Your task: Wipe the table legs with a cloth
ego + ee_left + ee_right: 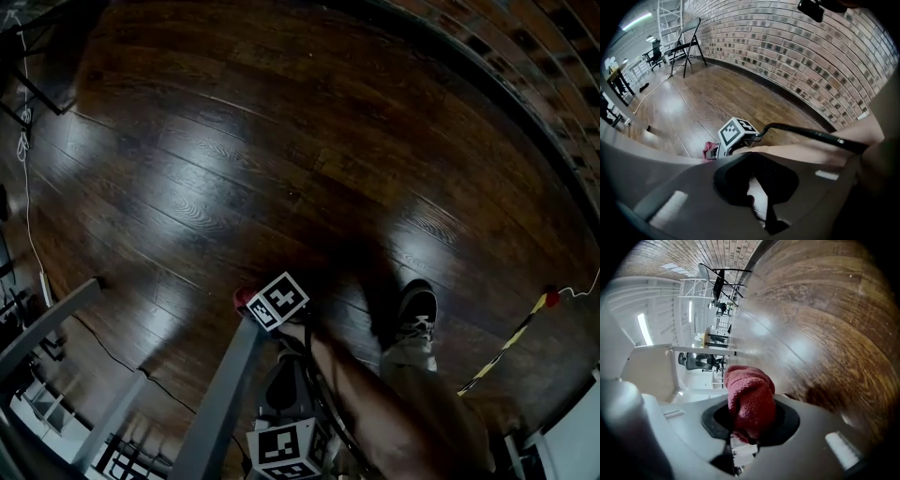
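Dark wood floor (281, 141), brick wall (811, 56) — right claw (745, 439) clamps red cloth (750, 399), left claw (759, 199) together

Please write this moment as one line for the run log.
right gripper: shut on red cloth, near grey table leg | left gripper: state unclear

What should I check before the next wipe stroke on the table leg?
1. Red cloth gripped by right gripper: ok, jaws shut on it.
2. Cloth touching the table leg: cannot tell; in the head view it sits by the leg's upper end.
3. Left gripper open or shut: cannot tell.
4. Shoe apart from the leg: ok.
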{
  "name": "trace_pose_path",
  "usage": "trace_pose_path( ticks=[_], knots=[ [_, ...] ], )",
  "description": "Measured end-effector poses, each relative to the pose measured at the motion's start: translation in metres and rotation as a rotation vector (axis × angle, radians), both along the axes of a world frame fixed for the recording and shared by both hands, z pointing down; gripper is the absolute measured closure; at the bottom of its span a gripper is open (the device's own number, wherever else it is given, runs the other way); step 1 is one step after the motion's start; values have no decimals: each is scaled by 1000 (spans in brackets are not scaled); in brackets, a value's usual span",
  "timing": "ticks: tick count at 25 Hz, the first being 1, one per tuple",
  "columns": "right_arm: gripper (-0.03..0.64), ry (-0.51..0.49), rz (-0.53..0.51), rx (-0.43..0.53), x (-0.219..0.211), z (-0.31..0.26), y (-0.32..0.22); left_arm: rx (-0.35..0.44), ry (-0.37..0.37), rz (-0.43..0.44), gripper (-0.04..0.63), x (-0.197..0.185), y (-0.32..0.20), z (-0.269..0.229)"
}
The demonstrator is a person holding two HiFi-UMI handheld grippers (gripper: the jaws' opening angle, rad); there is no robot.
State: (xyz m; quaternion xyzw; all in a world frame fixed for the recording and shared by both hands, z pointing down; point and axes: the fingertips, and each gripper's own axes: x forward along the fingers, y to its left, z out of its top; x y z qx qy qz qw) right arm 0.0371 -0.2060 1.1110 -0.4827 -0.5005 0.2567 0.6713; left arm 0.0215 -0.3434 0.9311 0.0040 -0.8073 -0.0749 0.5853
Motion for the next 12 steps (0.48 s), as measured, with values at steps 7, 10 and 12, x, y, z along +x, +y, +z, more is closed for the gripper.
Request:
trace_pose_path(
  ticks=[7,10,12],
  knots=[
    [537,-11,-24,-144,1,-122,-7,-150,110,-184,598,39,16,-72],
    [537,-6,-36,-159,6,-174,-13,-134,120,-220,598,54,3,-115],
    [537,-28,-54,-171,4,-210,-12,-119,104,-223,598,60,-6,-145]
  ],
)
